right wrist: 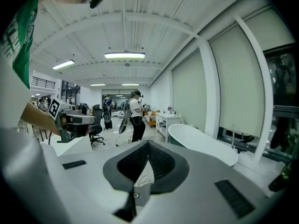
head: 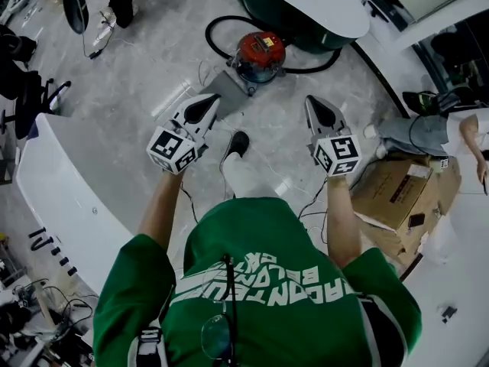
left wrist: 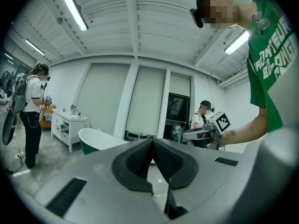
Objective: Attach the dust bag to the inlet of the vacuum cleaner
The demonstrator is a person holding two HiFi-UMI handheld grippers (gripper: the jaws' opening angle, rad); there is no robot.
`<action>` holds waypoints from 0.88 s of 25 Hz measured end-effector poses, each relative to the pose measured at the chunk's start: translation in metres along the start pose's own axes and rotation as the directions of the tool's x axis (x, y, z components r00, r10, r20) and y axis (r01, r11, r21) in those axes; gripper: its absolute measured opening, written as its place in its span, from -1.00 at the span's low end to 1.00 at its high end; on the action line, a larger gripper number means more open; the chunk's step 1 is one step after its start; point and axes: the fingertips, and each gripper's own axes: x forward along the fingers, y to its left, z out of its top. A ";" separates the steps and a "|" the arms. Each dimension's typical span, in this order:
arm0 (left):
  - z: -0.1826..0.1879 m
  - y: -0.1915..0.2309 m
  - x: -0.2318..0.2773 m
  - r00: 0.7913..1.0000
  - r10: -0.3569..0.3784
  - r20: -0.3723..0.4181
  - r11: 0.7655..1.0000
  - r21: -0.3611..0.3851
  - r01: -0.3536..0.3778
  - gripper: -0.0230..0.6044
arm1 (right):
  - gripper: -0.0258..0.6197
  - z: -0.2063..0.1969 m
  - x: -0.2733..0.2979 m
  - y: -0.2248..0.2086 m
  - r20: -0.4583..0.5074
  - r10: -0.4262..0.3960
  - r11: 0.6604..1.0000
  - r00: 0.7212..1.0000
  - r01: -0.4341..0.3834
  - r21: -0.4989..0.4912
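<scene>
The red vacuum cleaner stands on the floor ahead of me, with its black hose looped behind it. A flat grey sheet, possibly the dust bag, lies on the floor against its near side. My left gripper is held high above the floor and points toward that sheet. Its jaws meet at the tip with nothing between them. My right gripper hovers to the right of the vacuum, shut and empty. Neither gripper touches anything.
A white bathtub with a dark green outside stands behind the vacuum. An open cardboard box and a seated person are at the right. A white counter curves along the left. Cables trail on the floor.
</scene>
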 end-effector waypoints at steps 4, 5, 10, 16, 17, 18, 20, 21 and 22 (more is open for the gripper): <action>0.002 0.057 0.032 0.999 -0.031 -0.033 1.000 0.003 0.031 -0.92 | -0.90 0.003 0.063 -0.019 -0.008 -0.003 1.000 1.000 0.003 0.004; 0.002 0.071 0.039 0.998 -0.037 -0.042 0.999 0.007 0.038 -0.92 | -0.90 0.005 0.078 -0.023 -0.012 -0.003 1.000 1.000 0.003 0.007; -0.006 0.129 0.066 0.996 -0.055 -0.072 0.998 0.012 0.056 -0.92 | -0.90 0.005 0.147 -0.036 -0.028 0.014 1.000 1.000 -0.014 -0.008; -0.032 0.186 0.084 0.993 -0.065 -0.102 0.998 -0.012 0.064 -0.92 | -0.90 -0.008 0.224 -0.039 -0.067 0.045 0.999 0.997 -0.046 -0.005; -0.038 0.196 0.084 0.992 -0.066 -0.106 0.998 -0.020 0.064 -0.92 | -0.90 -0.011 0.235 -0.037 -0.074 0.047 0.999 0.996 -0.047 -0.002; -0.043 0.205 0.084 0.992 -0.067 -0.110 0.998 -0.029 0.064 -0.92 | -0.90 -0.014 0.246 -0.034 -0.082 0.048 0.999 0.996 -0.048 -0.001; -0.057 0.225 0.083 0.990 -0.070 -0.121 0.997 -0.042 0.065 -0.92 | -0.90 -0.020 0.267 -0.029 -0.096 0.046 0.999 0.994 -0.046 0.005; -0.064 0.235 0.083 0.989 -0.073 -0.126 0.997 -0.048 0.067 -0.92 | -0.90 -0.024 0.277 -0.026 -0.102 0.044 0.999 0.994 -0.043 0.013; -0.073 0.244 0.083 0.989 -0.077 -0.130 0.996 -0.054 0.070 -0.92 | -0.90 -0.029 0.286 -0.023 -0.107 0.041 0.999 0.993 -0.038 0.024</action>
